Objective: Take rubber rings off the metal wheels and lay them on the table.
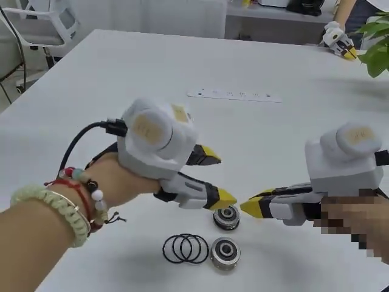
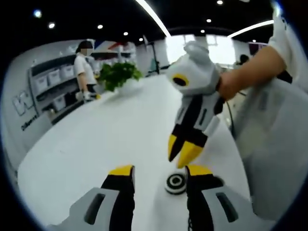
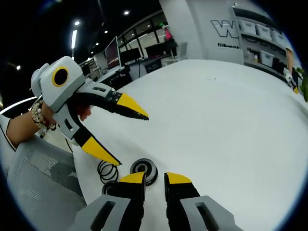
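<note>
Left gripper (image 1: 226,179): jaws spread wide, nothing held, lower tip just beside the far wheel (image 1: 226,217).
Right gripper (image 1: 246,207): jaws pressed almost together, nothing pinched, tip near the same wheel.
Rings (image 1: 185,248): seen flat on the table (image 1: 121,79), overlapping, against the near wheel (image 1: 225,253).

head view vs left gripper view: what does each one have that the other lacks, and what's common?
Head view: loose black rubber rings lying on the table, a second metal wheel beside them, and a white strip farther back. Left gripper view: shelves with bins and ceiling lights. Both: the right gripper, shut, by one metal wheel, plus the plant.
</note>
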The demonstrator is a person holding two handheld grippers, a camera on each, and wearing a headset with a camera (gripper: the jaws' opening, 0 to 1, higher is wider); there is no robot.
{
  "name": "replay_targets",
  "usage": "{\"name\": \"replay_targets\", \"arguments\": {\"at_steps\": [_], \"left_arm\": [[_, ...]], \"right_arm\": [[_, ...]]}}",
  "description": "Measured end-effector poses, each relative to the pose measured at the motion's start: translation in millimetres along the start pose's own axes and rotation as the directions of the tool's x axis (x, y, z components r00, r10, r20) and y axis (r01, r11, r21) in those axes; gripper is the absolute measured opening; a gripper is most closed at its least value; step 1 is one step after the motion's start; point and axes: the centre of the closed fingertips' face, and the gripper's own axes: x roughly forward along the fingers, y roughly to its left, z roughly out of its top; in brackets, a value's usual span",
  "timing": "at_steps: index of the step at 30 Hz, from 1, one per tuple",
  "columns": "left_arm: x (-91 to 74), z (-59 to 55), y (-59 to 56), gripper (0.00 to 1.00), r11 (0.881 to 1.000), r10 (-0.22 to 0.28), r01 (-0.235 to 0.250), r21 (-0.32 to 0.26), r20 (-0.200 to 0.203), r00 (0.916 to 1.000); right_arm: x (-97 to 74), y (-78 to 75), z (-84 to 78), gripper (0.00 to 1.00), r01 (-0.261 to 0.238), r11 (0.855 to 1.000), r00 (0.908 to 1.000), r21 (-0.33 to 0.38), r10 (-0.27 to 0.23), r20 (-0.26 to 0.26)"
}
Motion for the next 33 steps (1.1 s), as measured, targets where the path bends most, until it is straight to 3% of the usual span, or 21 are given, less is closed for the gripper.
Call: {"name": "replay_targets", "arguments": {"at_steps": [4,8,20,21,23,33], "left_arm": [[6.8,-6.7,-6.4,0.38,1.0,-0.013,0.013,0.015,-0.026,0.9996],[12.1,-8.8,-16.3,0.32,0.999,-0.043,0.044,0.022,-0.021,0.9988],[22.9,-28.7,-30.0,0.2,0.995,-0.086,0.089,0.033,-0.078,0.9932],[23.4,-27.4,-31.8,0.19,0.996,-0.091,0.091,-0.005,-0.063,0.9939],[23.8,-28.4,-30.5,0.18,0.996,-0.094,0.095,0.002,-0.069,0.9932],[21.1,-32.7,-25.3,0.16,0.994,-0.081,0.076,-0.082,-0.053,0.9953]], "right_arm": [[5.0,6.3,-7.9,0.14,-0.019,0.999,0.9989,-0.047,0.017,-0.045],[7.8,9.7,-15.4,0.18,-0.028,0.997,0.9962,-0.079,0.021,-0.084],[12.5,7.2,-19.9,0.22,-0.024,0.995,0.9955,-0.1,0.014,-0.094],[13.2,7.2,-20.5,0.22,-0.023,0.994,0.9954,-0.106,0.013,-0.095],[14.0,8.5,-21.5,0.22,-0.029,0.993,0.9949,-0.115,0.017,-0.099],[16.6,10.3,-20.5,0.21,-0.027,0.986,0.9954,-0.165,0.012,-0.096]]}}
